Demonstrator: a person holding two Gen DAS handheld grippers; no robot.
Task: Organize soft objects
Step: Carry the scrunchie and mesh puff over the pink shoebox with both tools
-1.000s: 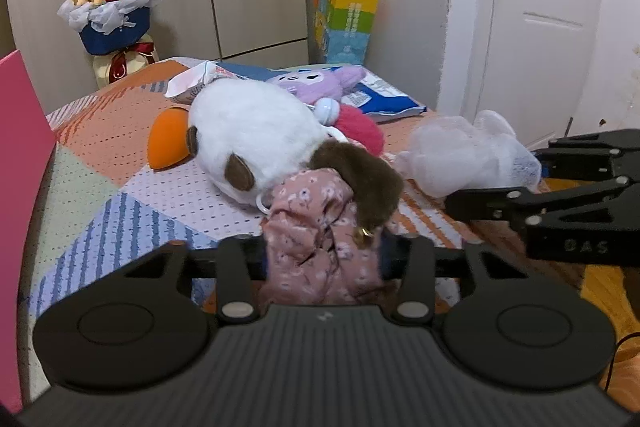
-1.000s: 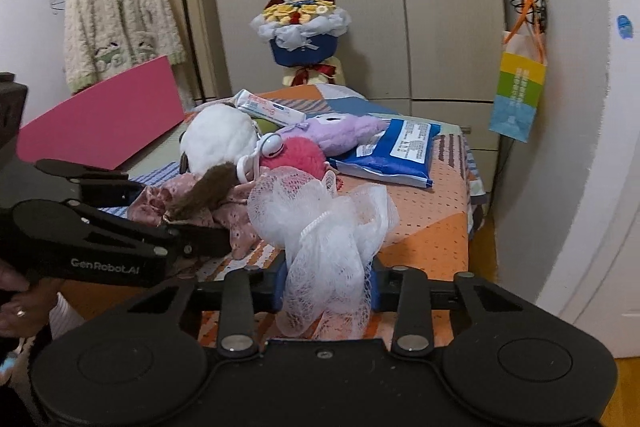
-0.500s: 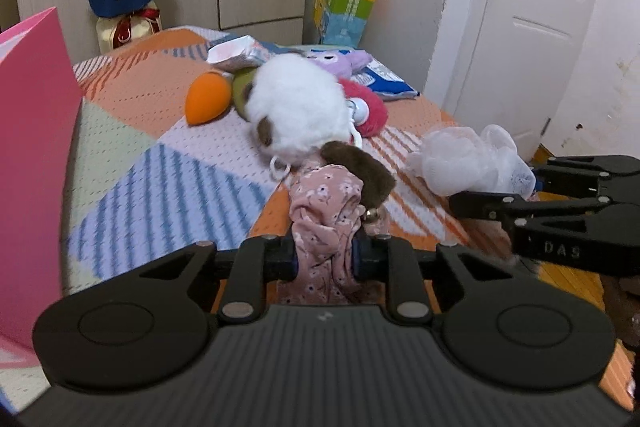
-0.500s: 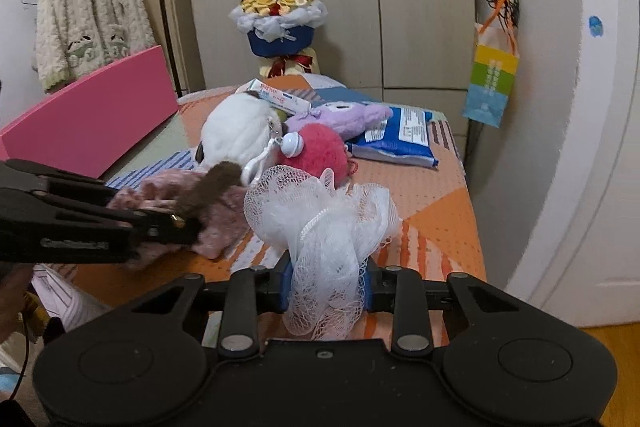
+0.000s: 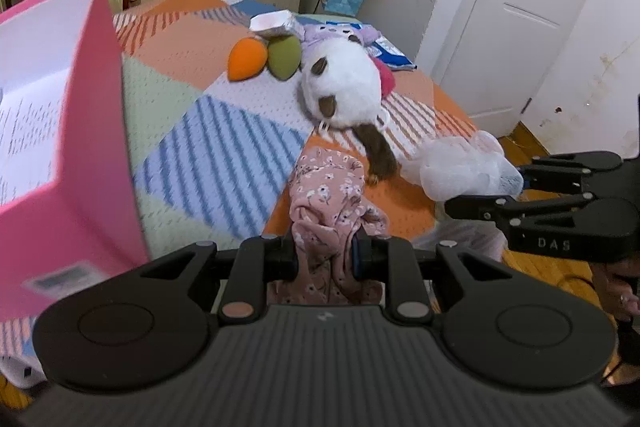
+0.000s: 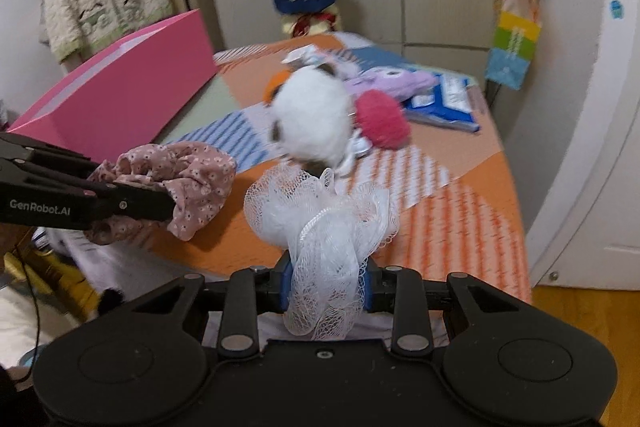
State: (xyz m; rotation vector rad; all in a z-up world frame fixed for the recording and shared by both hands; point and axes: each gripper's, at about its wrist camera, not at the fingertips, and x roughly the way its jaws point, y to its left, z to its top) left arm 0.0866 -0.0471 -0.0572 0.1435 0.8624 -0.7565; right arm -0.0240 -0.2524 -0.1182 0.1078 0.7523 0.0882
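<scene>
Now the pink flowered cloth [image 5: 326,203] is clamped tight between the jaws of the left gripper [image 5: 325,259] and held above the near edge of the bed [image 5: 208,155]. The white mesh sponge [image 6: 320,223] is pinched just as firmly in the right gripper [image 6: 326,291], beside it. A white plush toy [image 5: 340,83] is seen lying on the patterned cover, with the pink box [image 6: 116,99] at the left.

Right gripper [image 6: 326,287] clamped on white mesh bath pouf [image 6: 320,223]. Left gripper [image 6: 170,205] at left, gripping pink floral cloth [image 6: 188,183]. Beyond, on patchwork bedspread [image 6: 452,195]: white plush toy [image 6: 312,123], pink box [image 6: 116,99].
</scene>
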